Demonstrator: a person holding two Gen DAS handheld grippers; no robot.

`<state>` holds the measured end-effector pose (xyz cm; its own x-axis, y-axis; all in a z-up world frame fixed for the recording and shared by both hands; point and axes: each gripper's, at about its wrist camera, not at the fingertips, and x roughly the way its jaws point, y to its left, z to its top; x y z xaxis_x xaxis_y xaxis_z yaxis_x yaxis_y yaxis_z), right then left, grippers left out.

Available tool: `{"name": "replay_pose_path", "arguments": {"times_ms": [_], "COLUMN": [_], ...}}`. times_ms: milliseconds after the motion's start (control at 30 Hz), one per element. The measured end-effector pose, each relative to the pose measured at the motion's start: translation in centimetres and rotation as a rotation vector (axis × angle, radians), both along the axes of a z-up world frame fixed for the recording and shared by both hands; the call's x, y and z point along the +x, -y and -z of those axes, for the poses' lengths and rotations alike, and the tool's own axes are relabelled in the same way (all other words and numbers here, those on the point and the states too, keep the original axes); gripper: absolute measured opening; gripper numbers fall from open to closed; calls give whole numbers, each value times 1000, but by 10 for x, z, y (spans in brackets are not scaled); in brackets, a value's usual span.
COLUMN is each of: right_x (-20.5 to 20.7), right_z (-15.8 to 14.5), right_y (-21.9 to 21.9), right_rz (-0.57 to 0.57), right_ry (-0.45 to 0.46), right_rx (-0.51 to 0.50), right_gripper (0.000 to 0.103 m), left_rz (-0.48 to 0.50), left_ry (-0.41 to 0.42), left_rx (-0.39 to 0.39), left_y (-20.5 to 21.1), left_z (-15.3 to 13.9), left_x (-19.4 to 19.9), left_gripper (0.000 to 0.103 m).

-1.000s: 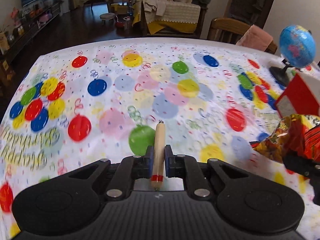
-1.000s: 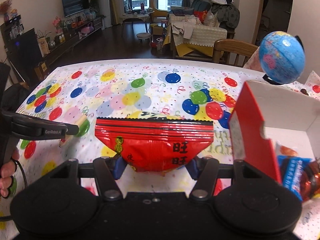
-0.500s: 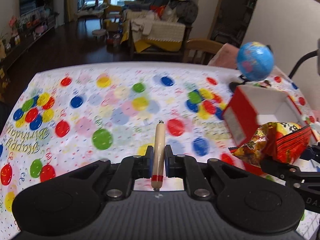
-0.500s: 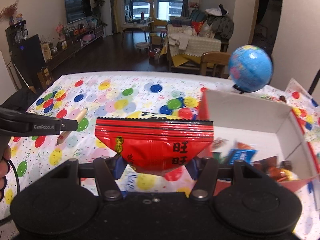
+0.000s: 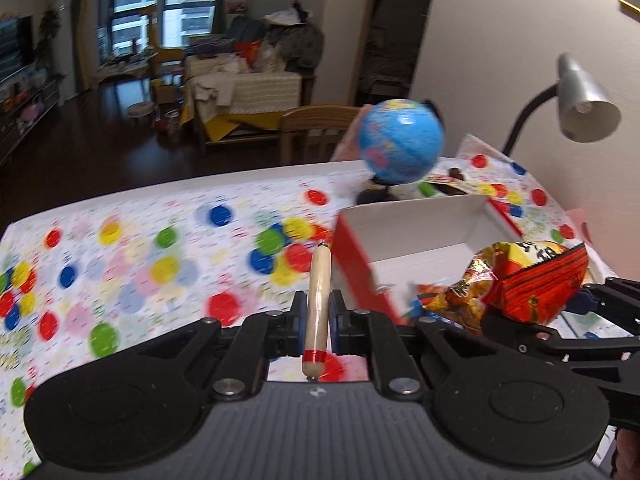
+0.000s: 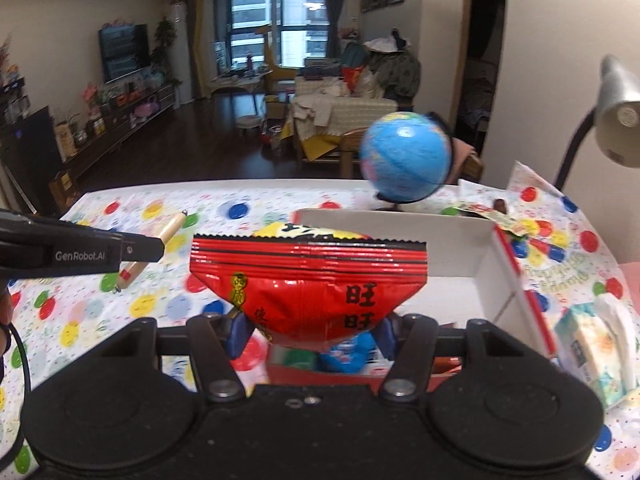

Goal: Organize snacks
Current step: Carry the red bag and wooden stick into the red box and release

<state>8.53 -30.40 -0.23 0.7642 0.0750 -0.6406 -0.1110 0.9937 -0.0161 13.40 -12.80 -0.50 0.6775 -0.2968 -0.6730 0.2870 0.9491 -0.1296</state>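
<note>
My left gripper (image 5: 317, 320) is shut on a beige sausage stick (image 5: 318, 300) with a red band, held above the table just left of the red and white box (image 5: 420, 224). My right gripper (image 6: 310, 330) is shut on a red snack bag (image 6: 308, 284) with black characters, held over the near part of the box (image 6: 400, 240). The bag also shows in the left wrist view (image 5: 532, 284), over the box. Other snack packets (image 6: 348, 354) lie inside the box. The left gripper and its stick (image 6: 168, 236) show at the left of the right wrist view.
A blue globe (image 5: 400, 146) stands behind the box. A desk lamp (image 5: 584, 100) leans in from the right. A tissue pack (image 6: 596, 344) lies right of the box. A balloon-print cloth (image 5: 140, 248) covers the table. A wooden chair (image 5: 312, 128) stands beyond the far edge.
Both grippers have moved right and up. The red bag now hangs over the box, and the sausage stick has come up beside the box's left wall.
</note>
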Motion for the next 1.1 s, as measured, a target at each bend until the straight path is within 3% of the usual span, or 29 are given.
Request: {"name": "replay_pose_path", "arguments": {"times_ms": [533,1100], "right_x": [37,72], "right_z": [28,72], "right_y": [95,119], "right_rz": [165,200], "right_ry": [-51,-192], "right_rx": [-36,-57], "right_gripper": [58,59], "left_rz": [148,182], "left_ry": [-47,-166], "left_rx": [89,184], "left_y": [112,139], "left_z": [37,85], "left_x": [56,93], "left_gripper": [10,11]}}
